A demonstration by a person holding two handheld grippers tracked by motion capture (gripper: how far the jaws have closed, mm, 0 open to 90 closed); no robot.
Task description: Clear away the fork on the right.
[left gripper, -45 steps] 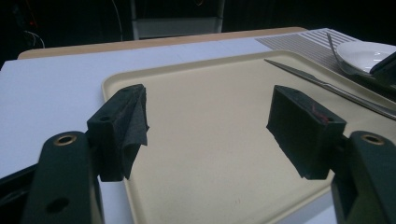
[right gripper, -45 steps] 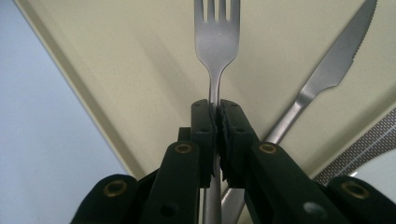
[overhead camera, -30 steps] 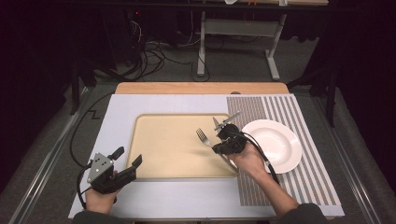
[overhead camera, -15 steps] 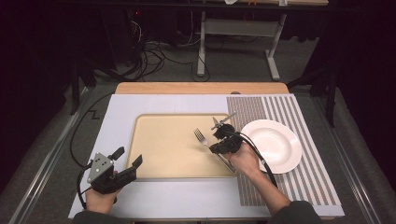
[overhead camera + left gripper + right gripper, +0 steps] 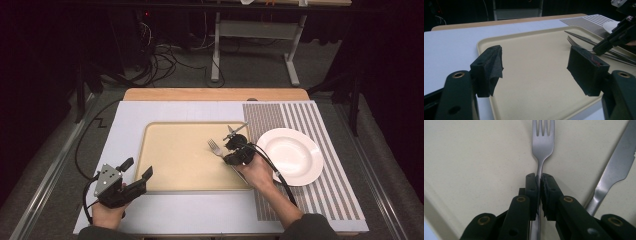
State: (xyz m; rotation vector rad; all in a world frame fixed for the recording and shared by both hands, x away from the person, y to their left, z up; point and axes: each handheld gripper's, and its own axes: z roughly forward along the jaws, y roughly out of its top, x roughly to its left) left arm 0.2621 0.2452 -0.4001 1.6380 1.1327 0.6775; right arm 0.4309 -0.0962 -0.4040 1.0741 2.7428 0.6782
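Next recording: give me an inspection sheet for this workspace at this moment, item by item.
Surface: pale mat with a striped section at right, over a wooden table.
Job's things: fork over the beige tray; knife lying beside it.
Clutter: white plate, bare, on the stripes.
Grippers: right hand-held gripper shut on the fork's handle; left hand-held gripper open, at the tray's near corner.
Cables: one trails from each gripper; a tangle on the floor beyond.
Surroundings: dark room, grey desk frame behind.
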